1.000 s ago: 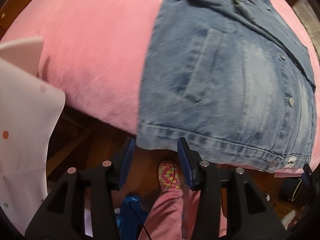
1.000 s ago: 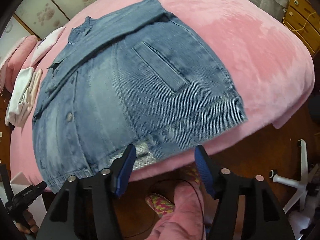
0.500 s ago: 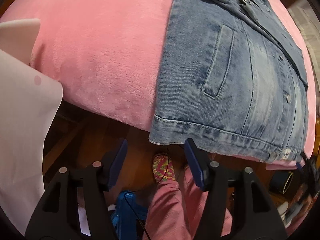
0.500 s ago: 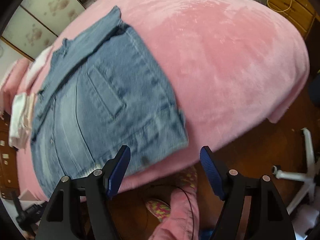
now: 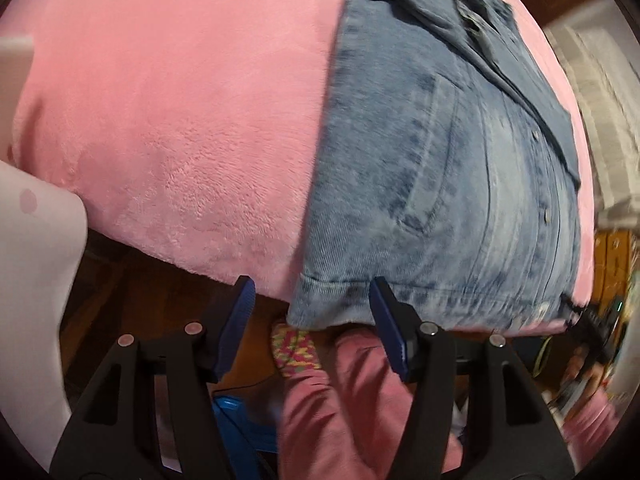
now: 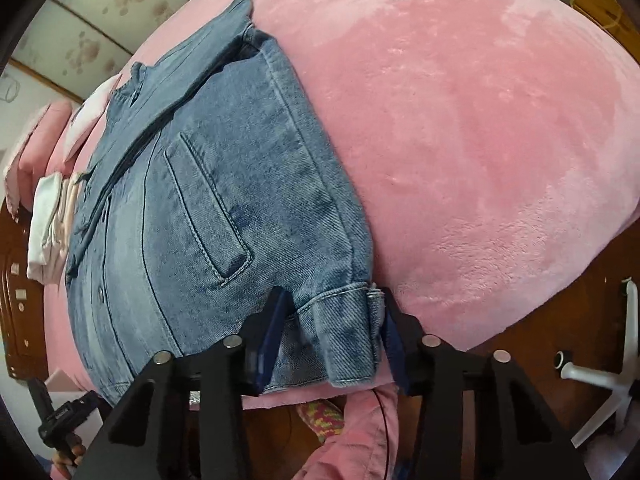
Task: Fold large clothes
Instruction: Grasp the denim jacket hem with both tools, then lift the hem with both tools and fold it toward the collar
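Observation:
A blue denim jacket (image 5: 448, 168) lies folded lengthwise on a pink plush bed (image 5: 172, 120), its hem at the near edge. My left gripper (image 5: 312, 312) is open, its blue pads either side of the hem's left corner, which sits between them. In the right wrist view the jacket (image 6: 224, 216) fills the left half of the bed (image 6: 480, 140). My right gripper (image 6: 332, 328) has its jaws around the hem's right corner, where the denim bunches between the pads; the grip looks closed on it.
White folded cloths (image 6: 48, 224) and pink pillows lie at the far left of the bed. A white dotted sheet (image 5: 32, 280) hangs at the left. A white chair base (image 6: 604, 376) stands on the wood floor. My pink-trousered leg and patterned sock (image 5: 296, 348) are below the grippers.
Both grippers have moved in to the jacket's hem corners. The right gripper has narrowed around the right corner, which now bunches up; the left corner has come between the left jaws.

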Available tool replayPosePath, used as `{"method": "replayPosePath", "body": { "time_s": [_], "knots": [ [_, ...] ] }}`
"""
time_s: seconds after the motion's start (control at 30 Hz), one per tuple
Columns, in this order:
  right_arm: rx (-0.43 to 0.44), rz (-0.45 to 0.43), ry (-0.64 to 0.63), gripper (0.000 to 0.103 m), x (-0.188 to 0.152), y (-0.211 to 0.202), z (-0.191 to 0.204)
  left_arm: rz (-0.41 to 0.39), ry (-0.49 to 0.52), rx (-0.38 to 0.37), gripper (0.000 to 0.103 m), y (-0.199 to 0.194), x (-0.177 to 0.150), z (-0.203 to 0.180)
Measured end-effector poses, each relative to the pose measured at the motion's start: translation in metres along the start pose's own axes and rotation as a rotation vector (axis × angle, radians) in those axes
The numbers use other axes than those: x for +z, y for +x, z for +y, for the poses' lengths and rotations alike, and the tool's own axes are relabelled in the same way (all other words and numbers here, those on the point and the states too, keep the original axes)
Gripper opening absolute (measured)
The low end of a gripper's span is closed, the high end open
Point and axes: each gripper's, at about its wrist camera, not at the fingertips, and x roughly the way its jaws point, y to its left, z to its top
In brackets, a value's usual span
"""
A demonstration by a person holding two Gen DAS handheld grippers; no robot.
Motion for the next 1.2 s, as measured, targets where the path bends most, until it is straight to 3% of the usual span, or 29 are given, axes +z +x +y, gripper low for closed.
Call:
{"method": "replayPosePath", "body": {
  "time_s": [0.1,0.2,0.3,0.33,0.37,0.4,0.53,0.63,0.77,0.87,1.0,1.1,1.2],
  "knots": [
    [0.009,-0.001,0.033,0.037,-0.002,-0.004,-0.003,0.022,-0.033,-0.037,0.056,0.013,0.008,0.000],
    [-0.017,0.006,0.047,0.034,-0.004,-0.009,0.005,0.050,-0.038,-0.017,0.056,0.034,0.009,-0.004],
    [-0.051,0.009,0.057,0.031,-0.005,-0.014,0.016,0.019,-0.044,0.009,0.056,0.037,0.006,-0.006],
    [-0.056,0.007,0.060,0.029,-0.008,-0.015,0.018,-0.007,-0.039,0.029,0.054,0.035,0.002,-0.009],
    [-0.068,0.006,0.059,0.027,-0.008,-0.018,0.021,-0.029,-0.036,0.030,0.042,0.034,-0.002,-0.013],
    [-0.078,-0.001,0.061,0.026,-0.008,-0.022,0.025,-0.052,-0.027,0.054,0.041,0.031,-0.007,-0.018],
    [-0.076,-0.049,0.138,0.018,-0.014,-0.040,0.037,-0.083,-0.028,0.152,0.017,0.020,-0.013,-0.035],
    [-0.126,-0.055,0.169,0.017,-0.014,-0.050,0.055,-0.079,-0.110,0.158,0.012,0.010,-0.013,-0.042],
    [-0.170,-0.067,0.134,0.017,-0.012,-0.062,0.090,-0.073,-0.269,0.060,0.012,-0.009,-0.009,-0.041],
    [-0.150,-0.094,0.085,0.016,-0.010,-0.072,0.116,-0.068,-0.375,-0.022,0.012,-0.019,-0.010,-0.038],
    [-0.112,-0.137,0.035,0.015,-0.005,-0.087,0.144,-0.101,-0.384,-0.094,0.011,-0.043,-0.007,-0.049],
    [-0.030,-0.181,0.047,0.015,0.007,-0.105,0.155,-0.154,-0.383,-0.203,0.011,-0.071,0.000,-0.068],
    [0.031,-0.203,0.061,0.014,0.024,-0.119,0.165,-0.192,-0.371,-0.235,0.011,-0.092,0.018,-0.093]
  ]
}}
